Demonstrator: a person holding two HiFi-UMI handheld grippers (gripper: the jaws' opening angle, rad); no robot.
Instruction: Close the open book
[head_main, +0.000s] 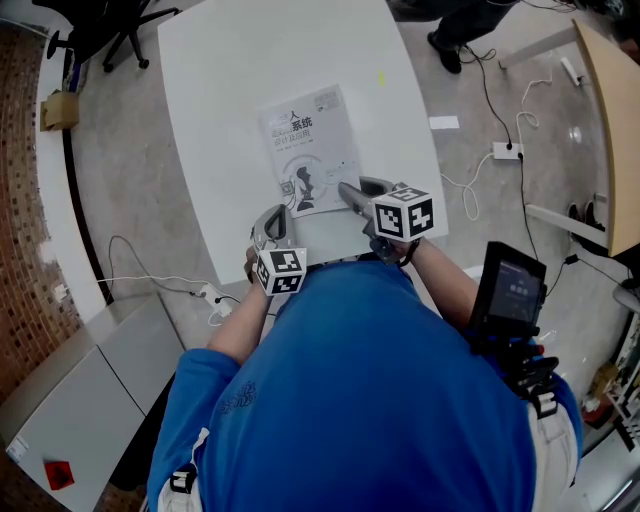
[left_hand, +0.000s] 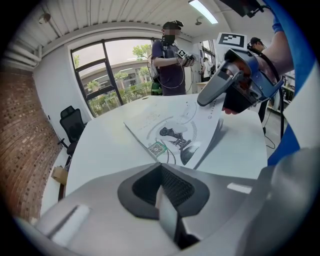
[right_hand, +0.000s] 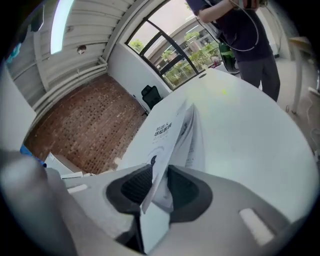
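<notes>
The person wears a blue short-sleeved shirt (head_main: 360, 400). The grey left gripper (head_main: 272, 222) and grey right gripper (head_main: 350, 192) have black pads and white cubes with black square markers; a black screen unit (head_main: 512, 290) sits at four o'clock

White book (head_main: 308, 150) lies on table (head_main: 200, 100), cover part-raised.

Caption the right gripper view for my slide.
Right gripper pinching the white paperback book's cover, lifted above its pages over the white table.

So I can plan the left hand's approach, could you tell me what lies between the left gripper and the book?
Only bare white table separates the left gripper from the book, per the left gripper view.
</notes>
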